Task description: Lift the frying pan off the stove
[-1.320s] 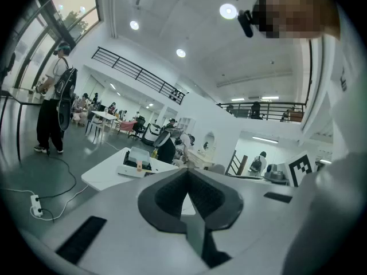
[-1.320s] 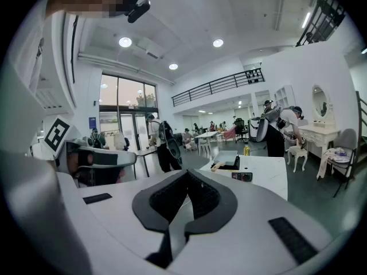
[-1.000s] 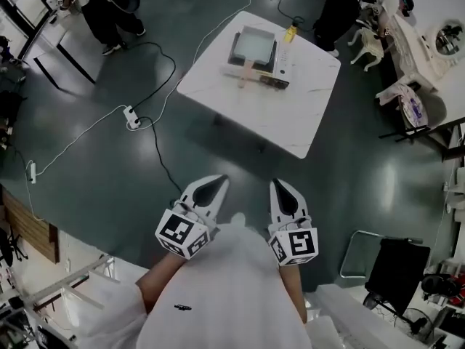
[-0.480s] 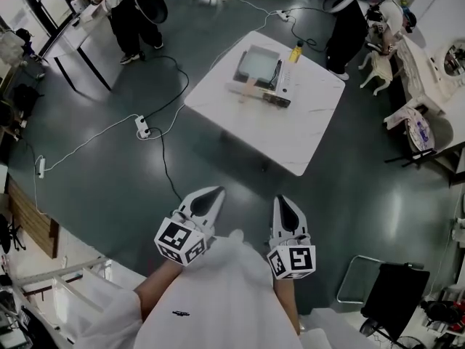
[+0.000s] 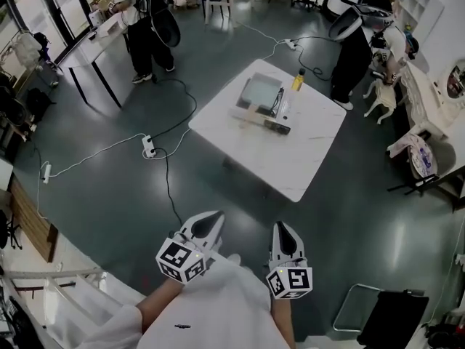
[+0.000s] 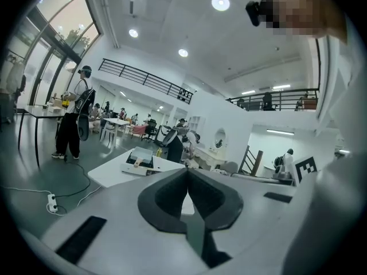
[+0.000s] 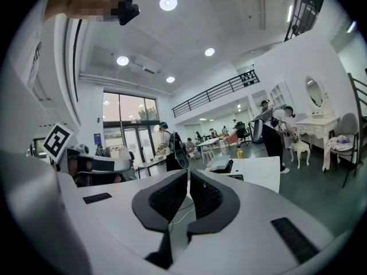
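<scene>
A square grey frying pan (image 5: 260, 93) with a pale wooden handle sits on a portable stove (image 5: 266, 120) on a white table (image 5: 305, 151), several steps ahead of me. My left gripper (image 5: 216, 215) and right gripper (image 5: 280, 226) are held close to my body, far short of the table, both shut with nothing between the jaws. The left gripper view shows its jaws (image 6: 187, 171) meeting, with the pan (image 6: 140, 155) small in the distance. In the right gripper view the jaws (image 7: 188, 172) also meet, and the pan and stove (image 7: 221, 165) lie beyond them.
A yellow bottle (image 5: 297, 81) stands by the stove. Cables and a power strip (image 5: 149, 146) cross the dark floor left of the table. One person (image 5: 149, 20) stands at the far left by a desk (image 5: 94, 46), another (image 5: 356, 42) behind the table. A white dresser (image 5: 429, 100) lines the right.
The table with pan and stove has slid down and toward the middle of the head view, and more of the far room shows. Both grippers sit lower in frame, still shut.
</scene>
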Demonstrator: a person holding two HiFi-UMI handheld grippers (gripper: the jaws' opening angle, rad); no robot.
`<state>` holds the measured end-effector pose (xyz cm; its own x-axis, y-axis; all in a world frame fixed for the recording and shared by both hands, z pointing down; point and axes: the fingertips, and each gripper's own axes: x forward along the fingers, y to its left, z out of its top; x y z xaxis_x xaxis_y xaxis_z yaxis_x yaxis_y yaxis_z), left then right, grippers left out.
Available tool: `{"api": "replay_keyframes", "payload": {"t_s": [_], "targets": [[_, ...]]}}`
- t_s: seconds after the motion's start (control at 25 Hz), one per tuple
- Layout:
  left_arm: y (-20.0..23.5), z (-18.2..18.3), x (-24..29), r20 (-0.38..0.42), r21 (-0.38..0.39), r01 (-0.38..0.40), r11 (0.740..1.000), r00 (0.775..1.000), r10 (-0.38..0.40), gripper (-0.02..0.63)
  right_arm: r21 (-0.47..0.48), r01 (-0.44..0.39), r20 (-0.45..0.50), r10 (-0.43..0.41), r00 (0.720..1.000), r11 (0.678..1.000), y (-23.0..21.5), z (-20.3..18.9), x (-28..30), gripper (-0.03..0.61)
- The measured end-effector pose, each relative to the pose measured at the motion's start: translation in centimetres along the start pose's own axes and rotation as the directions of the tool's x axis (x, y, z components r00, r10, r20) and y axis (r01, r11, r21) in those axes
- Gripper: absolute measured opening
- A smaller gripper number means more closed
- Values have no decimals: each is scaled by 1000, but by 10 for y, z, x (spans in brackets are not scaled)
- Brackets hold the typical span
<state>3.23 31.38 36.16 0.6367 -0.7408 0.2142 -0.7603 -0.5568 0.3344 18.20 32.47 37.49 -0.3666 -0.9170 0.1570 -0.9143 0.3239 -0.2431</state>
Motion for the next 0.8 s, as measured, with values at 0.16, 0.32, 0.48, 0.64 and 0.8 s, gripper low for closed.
{"api": "replay_keyframes", "payload": {"t_s": [0.16, 0.32, 0.48, 0.64, 0.8], "targets": [[5, -6, 19, -14, -21, 3, 1000, 1000, -3, 3, 20, -25, -7, 26, 1000, 999, -6, -3, 14, 2], [12, 5, 42, -1, -29, 29, 999, 1000, -29, 3, 9, -28, -3, 28, 1000, 1000, -10, 4, 36, 2], [33, 18, 69, 6, -41, 46, 998, 999, -46, 3, 18, -25, -19, 25, 1000, 1000, -16, 10, 68, 2], [65, 32, 97, 1, -50, 66, 997, 998, -66, 3, 24, -15, -28, 16, 999, 1000, -24, 17, 109, 2], [101, 51, 128, -12, -59, 89, 994, 996, -90, 3, 30, 3, -43, -2, 999, 1000, -29, 24, 157, 2]]}}
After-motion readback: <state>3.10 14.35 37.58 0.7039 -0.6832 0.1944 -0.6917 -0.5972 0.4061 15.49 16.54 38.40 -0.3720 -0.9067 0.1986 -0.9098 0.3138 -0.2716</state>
